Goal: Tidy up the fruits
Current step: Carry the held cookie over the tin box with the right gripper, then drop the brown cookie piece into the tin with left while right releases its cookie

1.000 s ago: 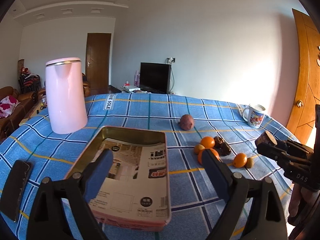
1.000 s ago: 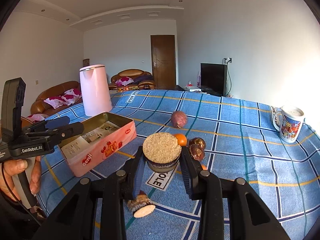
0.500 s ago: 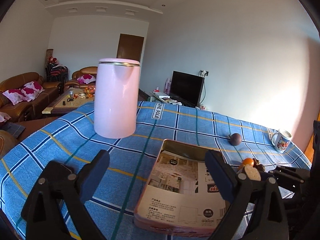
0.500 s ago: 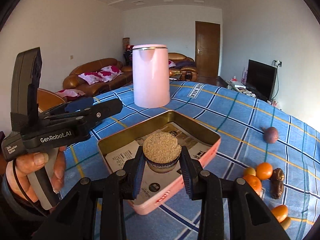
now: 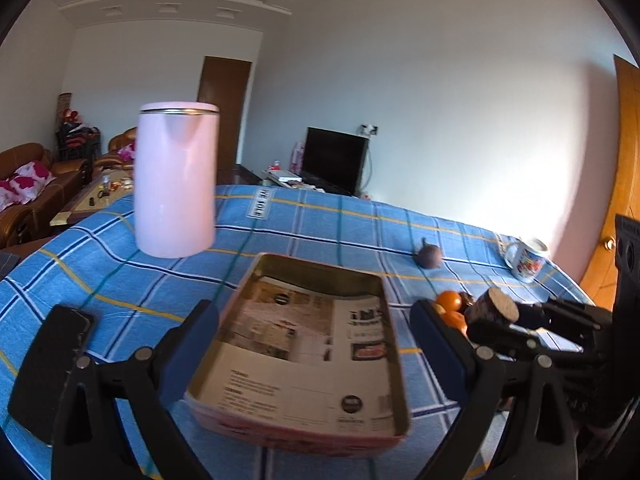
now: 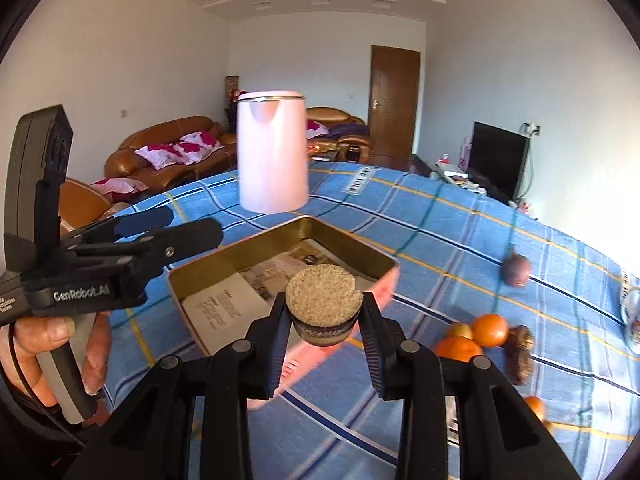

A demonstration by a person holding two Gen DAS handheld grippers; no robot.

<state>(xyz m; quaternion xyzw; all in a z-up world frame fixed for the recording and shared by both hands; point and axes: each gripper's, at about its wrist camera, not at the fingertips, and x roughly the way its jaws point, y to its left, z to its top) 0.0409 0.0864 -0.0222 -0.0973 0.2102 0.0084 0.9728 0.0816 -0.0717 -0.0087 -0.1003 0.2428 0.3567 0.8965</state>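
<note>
Cork-topped brown fruit piece (image 6: 323, 308), clamped in right gripper (image 6: 324, 350), has travelled from the oranges (image 6: 476, 336) to above the tin (image 6: 280, 276); left gripper (image 5: 316, 344) gapes empty.

the left wrist camera looks down over its own gripper (image 5: 314, 344) at the tin (image 5: 304, 364) close below, facing the tv wall. the right wrist camera, further right, faces the sofa corner. both share the tin, pink kettle (image 6: 273, 156) and blue-clothed bench (image 6: 460, 240).
</note>
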